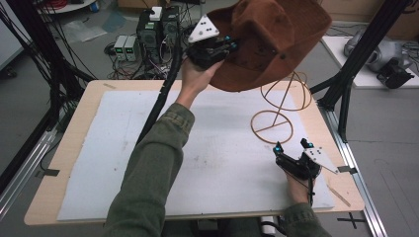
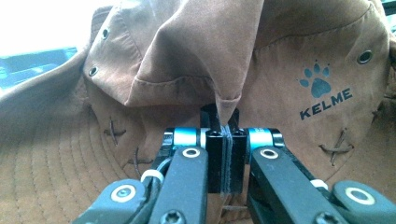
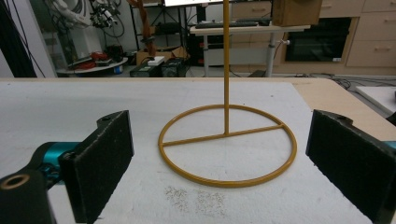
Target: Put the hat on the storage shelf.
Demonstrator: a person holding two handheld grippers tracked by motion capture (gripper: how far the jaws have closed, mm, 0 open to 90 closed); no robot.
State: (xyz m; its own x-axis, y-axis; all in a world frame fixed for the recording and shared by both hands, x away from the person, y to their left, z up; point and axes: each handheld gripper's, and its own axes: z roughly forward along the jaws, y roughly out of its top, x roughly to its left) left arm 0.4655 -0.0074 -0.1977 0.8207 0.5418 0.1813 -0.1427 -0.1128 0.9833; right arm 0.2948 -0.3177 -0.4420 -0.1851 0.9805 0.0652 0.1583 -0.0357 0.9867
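Observation:
A brown suede hat (image 1: 269, 39) hangs in the air above the table's far right, over the wire head of a gold hat stand (image 1: 276, 121). My left gripper (image 1: 228, 47) is shut on a fold of the hat (image 2: 196, 60), whose side bears a blue paw print and the word KELME. The stand's ring base (image 3: 228, 147) and upright rod sit on the white mat. Near the front right of the table my right gripper (image 1: 291, 148) rests low, jaws wide open with nothing between them, pointing at the stand (image 3: 226, 70).
A white mat (image 1: 148, 163) covers most of the wooden table (image 1: 69, 143). Black frame posts (image 1: 356, 64) rise at the right and left. Computers and cables (image 1: 153, 29) stand on the floor beyond the far edge.

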